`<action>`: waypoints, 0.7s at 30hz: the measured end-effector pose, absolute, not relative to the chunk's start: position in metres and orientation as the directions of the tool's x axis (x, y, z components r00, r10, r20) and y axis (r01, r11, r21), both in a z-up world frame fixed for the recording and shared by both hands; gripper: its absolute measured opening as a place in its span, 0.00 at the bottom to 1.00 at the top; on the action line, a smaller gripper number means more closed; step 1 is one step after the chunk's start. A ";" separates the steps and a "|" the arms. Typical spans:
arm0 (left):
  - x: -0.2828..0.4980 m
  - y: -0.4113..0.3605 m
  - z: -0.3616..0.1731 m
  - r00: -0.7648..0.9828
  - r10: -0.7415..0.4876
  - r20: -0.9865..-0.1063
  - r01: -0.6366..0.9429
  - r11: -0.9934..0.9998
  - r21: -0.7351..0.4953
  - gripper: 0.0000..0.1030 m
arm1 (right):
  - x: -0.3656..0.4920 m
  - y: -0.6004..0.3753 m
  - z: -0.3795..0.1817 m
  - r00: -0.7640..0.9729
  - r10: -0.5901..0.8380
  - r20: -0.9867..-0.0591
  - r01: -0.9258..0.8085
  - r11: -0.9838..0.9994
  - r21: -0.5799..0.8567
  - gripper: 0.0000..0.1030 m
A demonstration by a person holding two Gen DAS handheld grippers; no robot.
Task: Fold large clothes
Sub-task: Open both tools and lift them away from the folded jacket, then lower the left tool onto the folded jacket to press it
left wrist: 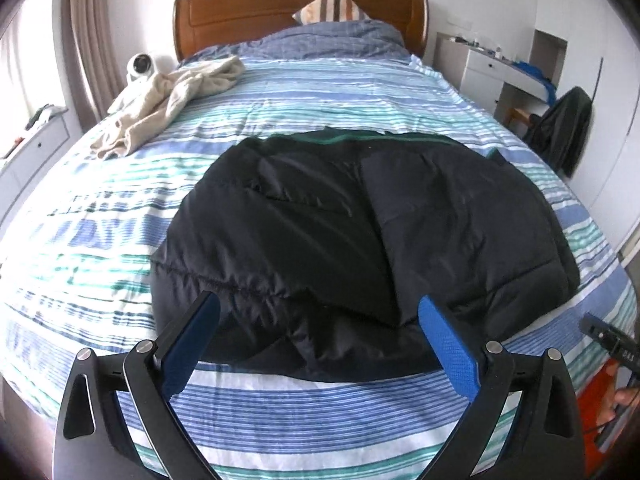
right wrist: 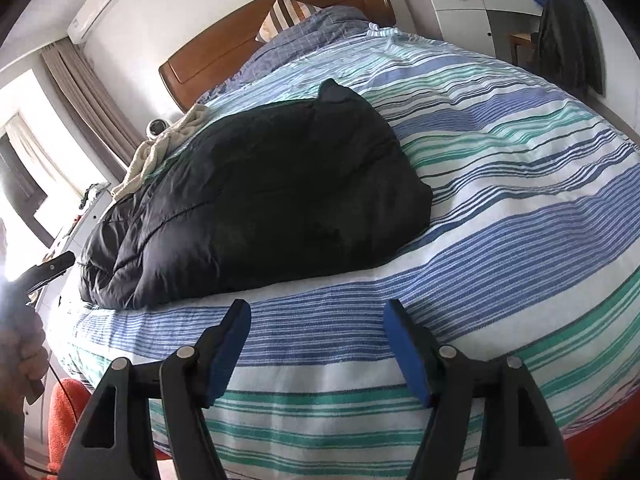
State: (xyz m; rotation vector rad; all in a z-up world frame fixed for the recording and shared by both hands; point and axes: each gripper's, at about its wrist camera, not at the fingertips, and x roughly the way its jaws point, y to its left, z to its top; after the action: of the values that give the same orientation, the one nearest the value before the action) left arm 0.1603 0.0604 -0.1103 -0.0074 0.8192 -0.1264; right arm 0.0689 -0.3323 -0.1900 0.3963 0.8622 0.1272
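A large black puffer jacket (left wrist: 360,232) lies folded on the striped blue, white and green bedspread (left wrist: 280,92); it also shows in the right wrist view (right wrist: 260,200). My left gripper (left wrist: 320,312) is open and empty, its blue pads just above the jacket's near edge. My right gripper (right wrist: 316,316) is open and empty, over the bedspread (right wrist: 520,200) to the right of the jacket's near edge, apart from it. The right gripper's body shows at the left wrist view's right edge (left wrist: 608,338).
A crumpled beige garment (left wrist: 168,104) lies at the bed's far left. A striped pillow (left wrist: 328,6) leans on the wooden headboard (left wrist: 240,12). A white fan (left wrist: 140,66) stands beside the bed. A desk and a chair with a dark jacket (left wrist: 568,132) stand right.
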 end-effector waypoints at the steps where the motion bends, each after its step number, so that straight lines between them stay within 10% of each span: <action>1: 0.161 0.062 -0.111 0.675 -0.114 -0.729 0.105 0.993 -0.058 0.97 | 0.069 -0.332 -0.190 0.649 0.269 -0.712 0.049 0.919 0.392 0.68; 21: 0.193 0.058 -0.082 0.657 -0.247 -0.712 0.155 0.969 -0.192 0.97 | 0.072 -0.345 -0.177 0.663 0.276 -0.696 0.051 0.911 0.410 0.68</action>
State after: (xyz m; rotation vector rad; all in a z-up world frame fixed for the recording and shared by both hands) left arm 0.1928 0.0577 -0.0819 -0.1179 0.8230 -0.2282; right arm 0.0718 -0.3454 -0.1774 0.4190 0.8432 0.1314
